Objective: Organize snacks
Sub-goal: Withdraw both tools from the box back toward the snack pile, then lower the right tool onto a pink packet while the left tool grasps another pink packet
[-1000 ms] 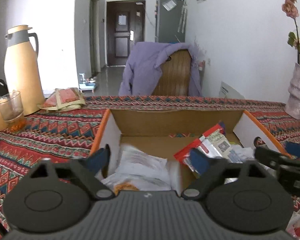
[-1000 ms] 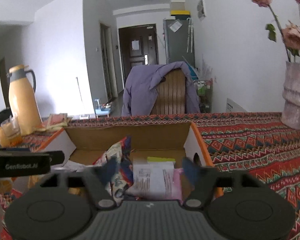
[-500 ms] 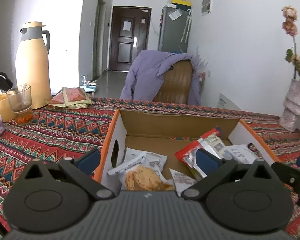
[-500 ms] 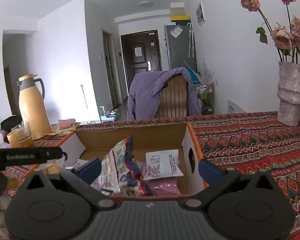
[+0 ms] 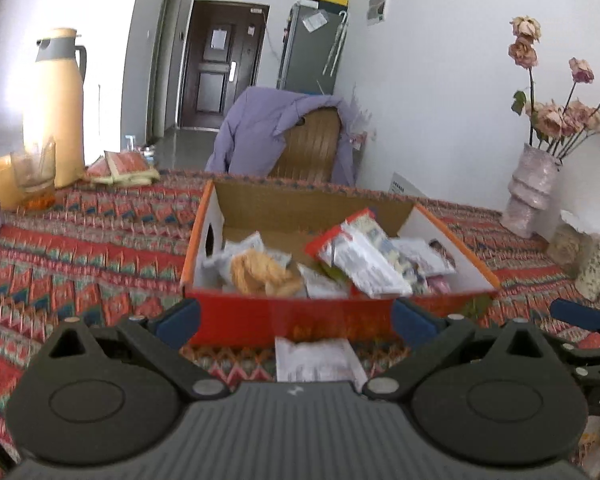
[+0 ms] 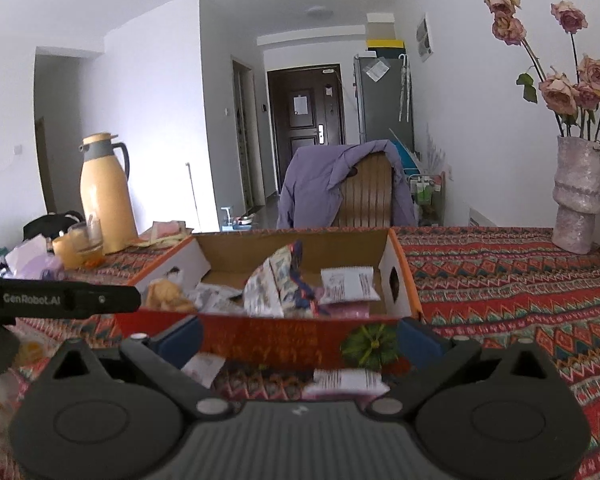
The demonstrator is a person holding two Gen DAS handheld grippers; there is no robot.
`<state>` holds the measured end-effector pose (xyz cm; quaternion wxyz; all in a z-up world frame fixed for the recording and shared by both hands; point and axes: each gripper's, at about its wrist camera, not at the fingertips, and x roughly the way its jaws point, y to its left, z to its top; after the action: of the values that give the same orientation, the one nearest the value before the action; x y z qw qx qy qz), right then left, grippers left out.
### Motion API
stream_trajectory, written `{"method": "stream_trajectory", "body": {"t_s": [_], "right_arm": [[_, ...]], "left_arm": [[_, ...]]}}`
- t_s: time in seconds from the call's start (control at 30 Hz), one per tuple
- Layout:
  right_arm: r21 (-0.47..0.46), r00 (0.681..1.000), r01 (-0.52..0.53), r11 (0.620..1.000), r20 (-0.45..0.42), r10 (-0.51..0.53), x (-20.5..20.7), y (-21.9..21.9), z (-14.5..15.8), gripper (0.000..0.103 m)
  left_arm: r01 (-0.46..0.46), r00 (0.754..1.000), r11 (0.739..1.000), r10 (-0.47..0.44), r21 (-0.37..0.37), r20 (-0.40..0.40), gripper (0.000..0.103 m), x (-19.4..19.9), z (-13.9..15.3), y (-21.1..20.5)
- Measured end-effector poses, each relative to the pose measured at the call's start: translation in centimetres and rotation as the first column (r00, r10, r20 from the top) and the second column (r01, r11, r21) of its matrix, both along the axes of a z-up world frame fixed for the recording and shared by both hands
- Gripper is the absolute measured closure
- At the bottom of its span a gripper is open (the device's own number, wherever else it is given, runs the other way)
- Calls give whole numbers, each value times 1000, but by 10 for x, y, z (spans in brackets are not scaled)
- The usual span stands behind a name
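An orange cardboard box stands on the patterned tablecloth, holding several snack packets. Among them are a golden biscuit pack and a red-and-white pack. My left gripper is open, its jaws wide apart just short of the box's front wall, with nothing in them. A white packet lies on the cloth below it. My right gripper is also open and empty before the same wall. Two white packets lie on the cloth under it.
A yellow thermos and a glass stand at the far left with flat red packets beside them. A vase of dried roses stands at the right. Beyond the table stands a chair with a purple jacket.
Both grippers have drawn back from over the box's inside to in front of its near wall. Their jaws have spread wider, and packets on the cloth have come into view.
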<state>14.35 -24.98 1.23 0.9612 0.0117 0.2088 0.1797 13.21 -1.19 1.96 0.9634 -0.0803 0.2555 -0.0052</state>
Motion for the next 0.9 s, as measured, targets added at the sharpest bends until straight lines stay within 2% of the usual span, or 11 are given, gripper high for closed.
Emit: {"method": "stream_trajectory", "body": {"t_s": [0.1, 0.3, 0.5, 0.6, 0.7, 0.8, 0.9], "right_arm": [[-21, 1000, -2, 1000, -10, 2, -15, -2, -7, 0], [-44, 999, 8, 999, -54, -11, -37, -7, -31, 0], [-55, 996, 41, 998, -81, -46, -42, -7, -52, 0], [-53, 995, 51, 997, -88, -56, -42, -6, -58, 0], [-60, 993, 59, 996, -95, -65, -41, -6, -59, 0], [-55, 993, 65, 996, -96, -70, -40, -7, -59, 0], [-49, 993, 65, 997, -92, -69, -40, -8, -59, 0]], "left_arm": [[8, 999, 1000, -8, 0, -33, 0, -9, -9, -1], [-4, 987, 1000, 9, 29, -158, 0, -9, -32, -11], [-62, 968, 998, 68, 32, -243, 0, -2, -41, -22], [-105, 950, 993, 114, 48, -290, 0, 5, -43, -29], [-136, 933, 991, 135, 21, -335, 0, 10, -49, -31], [-174, 915, 983, 186, 64, -358, 0, 13, -55, -35], [-190, 904, 980, 199, 62, -379, 0, 14, -62, -34]]}}
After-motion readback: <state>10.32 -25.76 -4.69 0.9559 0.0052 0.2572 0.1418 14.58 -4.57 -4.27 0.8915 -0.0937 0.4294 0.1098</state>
